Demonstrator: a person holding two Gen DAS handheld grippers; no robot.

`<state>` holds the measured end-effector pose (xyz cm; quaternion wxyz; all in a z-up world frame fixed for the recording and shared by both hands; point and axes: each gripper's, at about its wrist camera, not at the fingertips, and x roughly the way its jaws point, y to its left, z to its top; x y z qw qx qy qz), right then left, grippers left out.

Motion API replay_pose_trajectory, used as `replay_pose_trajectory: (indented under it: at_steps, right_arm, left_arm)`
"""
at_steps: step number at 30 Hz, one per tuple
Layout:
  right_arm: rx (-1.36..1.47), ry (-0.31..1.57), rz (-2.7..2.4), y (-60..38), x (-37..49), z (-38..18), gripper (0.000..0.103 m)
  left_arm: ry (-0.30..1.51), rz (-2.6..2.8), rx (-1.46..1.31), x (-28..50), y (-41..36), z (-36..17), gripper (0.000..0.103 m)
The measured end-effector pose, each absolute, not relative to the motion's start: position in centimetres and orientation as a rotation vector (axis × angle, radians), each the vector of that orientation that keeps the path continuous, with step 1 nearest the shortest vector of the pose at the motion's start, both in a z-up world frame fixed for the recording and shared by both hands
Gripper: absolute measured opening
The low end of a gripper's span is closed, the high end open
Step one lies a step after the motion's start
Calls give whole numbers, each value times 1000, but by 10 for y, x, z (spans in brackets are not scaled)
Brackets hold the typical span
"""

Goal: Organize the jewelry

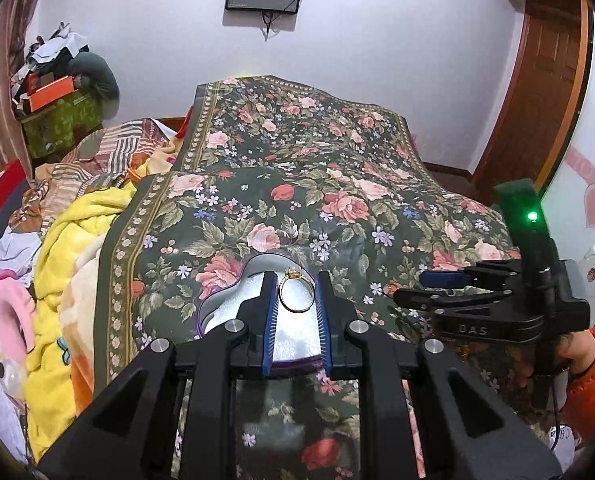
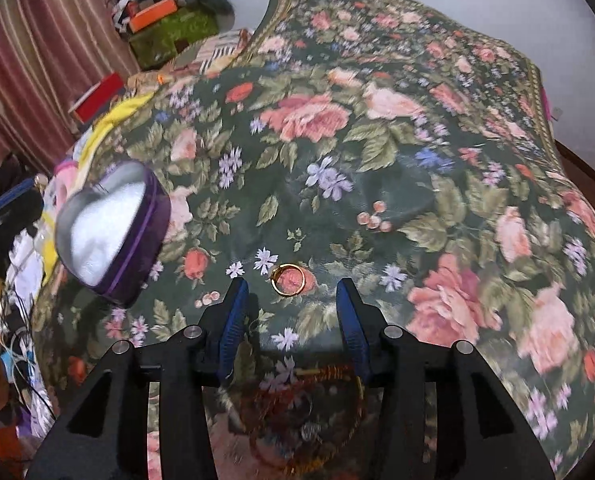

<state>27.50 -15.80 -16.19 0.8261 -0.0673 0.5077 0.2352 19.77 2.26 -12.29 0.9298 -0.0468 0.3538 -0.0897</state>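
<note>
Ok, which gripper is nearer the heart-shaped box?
Left. The left gripper hangs right over the box, with a ring between its fingers. The right gripper is off to the side over the bedspread, clear of the box.

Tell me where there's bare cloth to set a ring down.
Free: floral cloth beyond the loose gold ring, right of the heart-shaped box. Crowded: bangles beneath the right gripper; piled bedding off the left edge.

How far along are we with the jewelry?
Done: nothing shows in the heart box yet. In hand: the left gripper holds a gold ring over its lining. Left: a second ring on the bedspread before the open right gripper, plus blurred bracelets.
</note>
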Motion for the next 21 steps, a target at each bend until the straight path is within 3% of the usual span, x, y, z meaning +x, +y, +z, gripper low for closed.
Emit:
replay_pose_trajectory:
  at_steps: [4,6,8,21]
  right_arm:
    - [-207,1049,487,-152,273,-168,39]
    - [-232,1034,476,-149,272,-167,24]
    - [-238,1027,476,-149,272,-168,18]
    - [-211,939,533,-133,258,-135,18]
  left_arm:
    - [739,-188,-101,205,23,-132,17]
    - [745,-188,-104,207,23,-135,17]
    - [753,-188,-108,209,23,-138,17]
    - [739,-165,-112,201,36,-127,17]
